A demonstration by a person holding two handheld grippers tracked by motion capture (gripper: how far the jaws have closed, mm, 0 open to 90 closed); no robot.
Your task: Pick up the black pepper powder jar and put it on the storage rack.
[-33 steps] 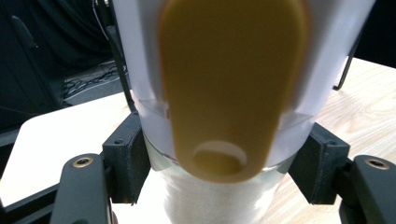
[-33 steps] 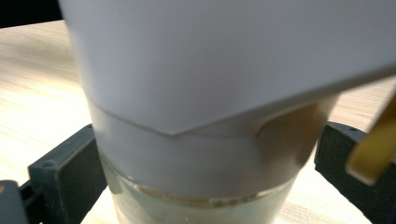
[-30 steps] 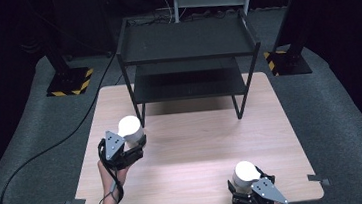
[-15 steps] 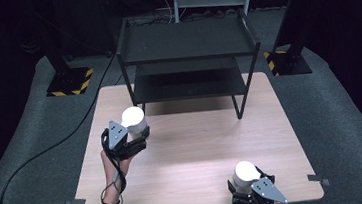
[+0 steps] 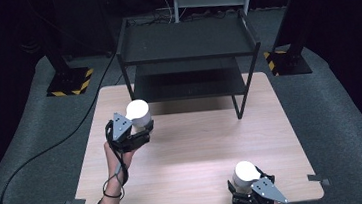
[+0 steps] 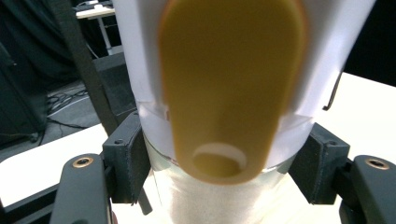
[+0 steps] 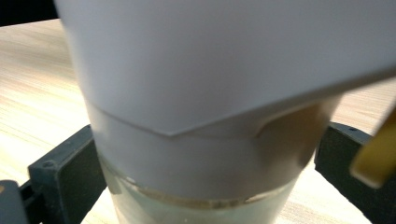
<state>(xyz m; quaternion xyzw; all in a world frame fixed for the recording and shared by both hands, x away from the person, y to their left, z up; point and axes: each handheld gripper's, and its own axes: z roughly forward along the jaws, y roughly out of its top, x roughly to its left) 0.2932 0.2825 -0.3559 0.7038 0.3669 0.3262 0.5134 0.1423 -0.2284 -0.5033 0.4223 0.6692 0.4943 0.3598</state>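
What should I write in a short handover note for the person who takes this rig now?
Left claw: shut on a white jar with a yellow tag, above the table's left side, in front of the black shelf rack.
Right claw: shut on a second white jar at the table's near right edge.
Done: both jars gripped.
Left: probably placing both; the rack's shelves look bare.
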